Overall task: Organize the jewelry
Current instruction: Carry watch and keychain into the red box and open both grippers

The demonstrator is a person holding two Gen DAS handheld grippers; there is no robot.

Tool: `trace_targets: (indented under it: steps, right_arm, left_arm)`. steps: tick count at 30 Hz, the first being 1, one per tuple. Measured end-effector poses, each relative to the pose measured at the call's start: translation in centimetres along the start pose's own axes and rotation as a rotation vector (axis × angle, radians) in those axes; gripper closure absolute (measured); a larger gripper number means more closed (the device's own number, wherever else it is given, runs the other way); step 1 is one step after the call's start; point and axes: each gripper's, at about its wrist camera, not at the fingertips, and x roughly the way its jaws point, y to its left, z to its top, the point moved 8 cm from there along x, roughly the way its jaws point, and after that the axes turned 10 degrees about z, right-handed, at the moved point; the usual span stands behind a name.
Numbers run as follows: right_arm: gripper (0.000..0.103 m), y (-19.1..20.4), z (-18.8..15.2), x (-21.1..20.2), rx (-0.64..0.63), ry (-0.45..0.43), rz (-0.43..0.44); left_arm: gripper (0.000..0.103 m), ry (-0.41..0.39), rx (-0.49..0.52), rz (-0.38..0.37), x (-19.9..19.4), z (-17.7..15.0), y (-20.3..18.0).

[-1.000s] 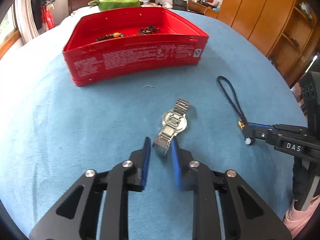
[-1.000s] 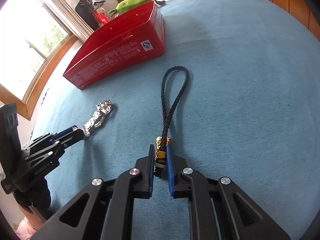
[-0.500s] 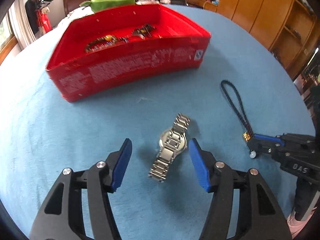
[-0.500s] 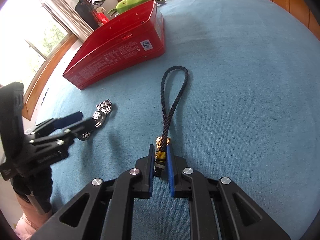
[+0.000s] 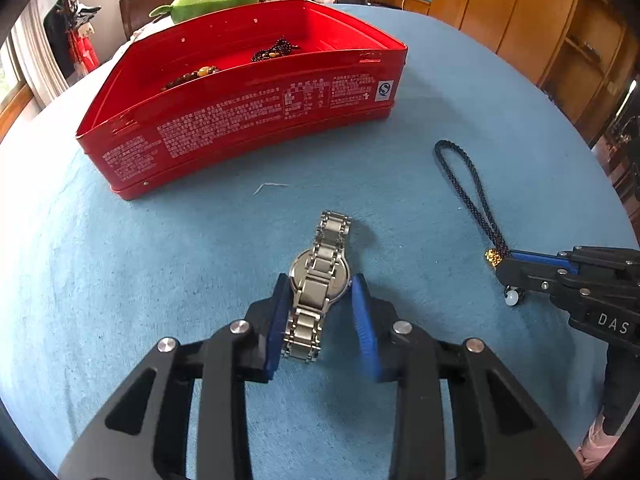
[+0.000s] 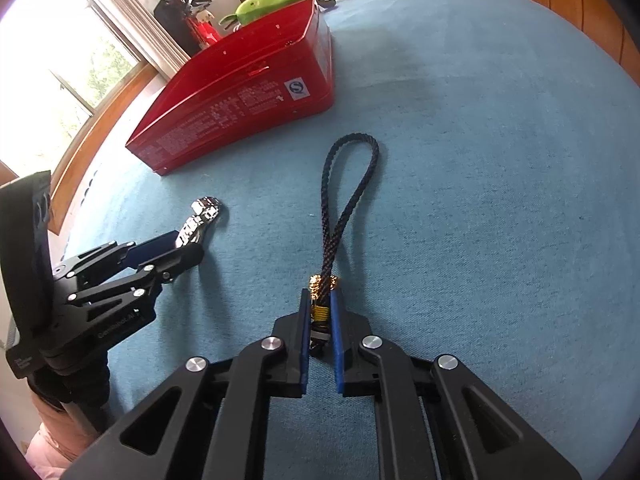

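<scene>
A silver metal watch (image 5: 316,280) lies on the blue cloth, also seen in the right wrist view (image 6: 200,220). My left gripper (image 5: 320,296) straddles its case, jaws partly open, left pad touching, right pad just beside it. A dark braided cord (image 5: 464,192) with a gold bead lies to the right. My right gripper (image 6: 320,304) is shut on the cord's (image 6: 344,200) gold-wrapped end, and it also shows in the left wrist view (image 5: 508,268). A red open box (image 5: 240,92) behind holds beaded bracelets (image 5: 276,48).
The red box (image 6: 248,92) stands at the back left in the right wrist view. A green plush toy (image 5: 212,0) lies behind it. Wooden cupboards (image 5: 540,20) stand at the right. A small white thread (image 5: 268,186) lies on the cloth.
My left gripper opened wide half a second ago, then moved forward and narrowed around the watch case. The right gripper and cord have not moved.
</scene>
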Motion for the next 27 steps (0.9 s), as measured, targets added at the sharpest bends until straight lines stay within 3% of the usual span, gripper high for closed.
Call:
trace_targets:
  steps: [9,19,27]
  right_arm:
    - [0.096,3.4,1.0,-2.6,-0.019,-0.024,0.175]
    - [0.096,7.0,4.9,-5.0,-0.094,-0.077,0.206]
    - [0.096,9.4,11.0,-5.6,-0.124,-0.129,0.208]
  left_arm:
    - [0.073,-0.045,-0.051,-0.078,-3.2,0.3,1.0]
    - [0.073,-0.146,-0.121,-0.058,-7.8,2.7,4.6]
    - [0.073,-0.193,-0.167,-0.020,-9.1,7.1,7.2]
